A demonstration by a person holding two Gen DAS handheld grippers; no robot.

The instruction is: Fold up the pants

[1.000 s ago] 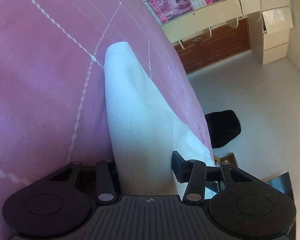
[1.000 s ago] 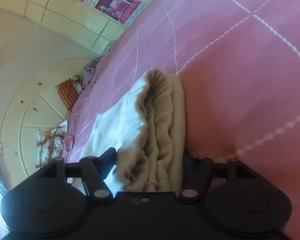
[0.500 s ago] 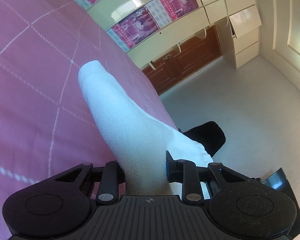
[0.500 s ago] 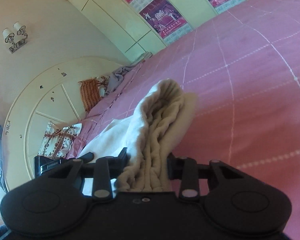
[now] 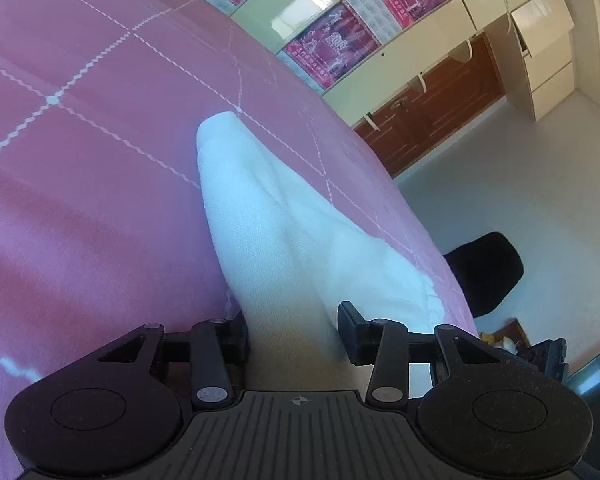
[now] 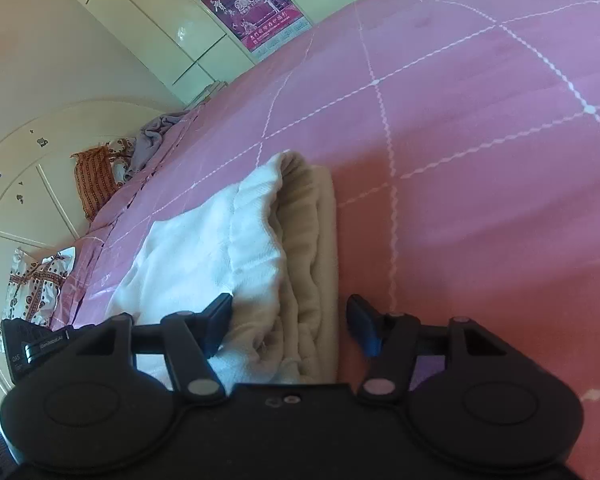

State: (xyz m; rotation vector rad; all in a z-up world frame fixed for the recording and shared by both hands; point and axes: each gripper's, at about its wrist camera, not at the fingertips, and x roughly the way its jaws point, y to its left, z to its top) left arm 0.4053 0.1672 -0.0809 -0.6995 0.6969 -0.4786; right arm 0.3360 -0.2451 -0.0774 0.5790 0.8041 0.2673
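On the pink bed cover [image 5: 100, 208], in the left wrist view, the white pants [image 5: 268, 216] lie as a folded strip running away from the left gripper [image 5: 292, 332]. Its fingers have just been opening: the cloth sits between them, the left one against the fabric, the right finger [image 5: 350, 330] standing clear of it, so nothing is clamped.

In the right wrist view, the pants [image 6: 252, 232] show their gathered waistband stacked in layers on the bed. The right gripper [image 6: 290, 322] straddles that end, and its fingers have also just been opening, with a gap visible beside the right one.

This looks like the release after laying a fold down. Next, both grippers should back off without dragging the layers, then find fresh edges for another fold.
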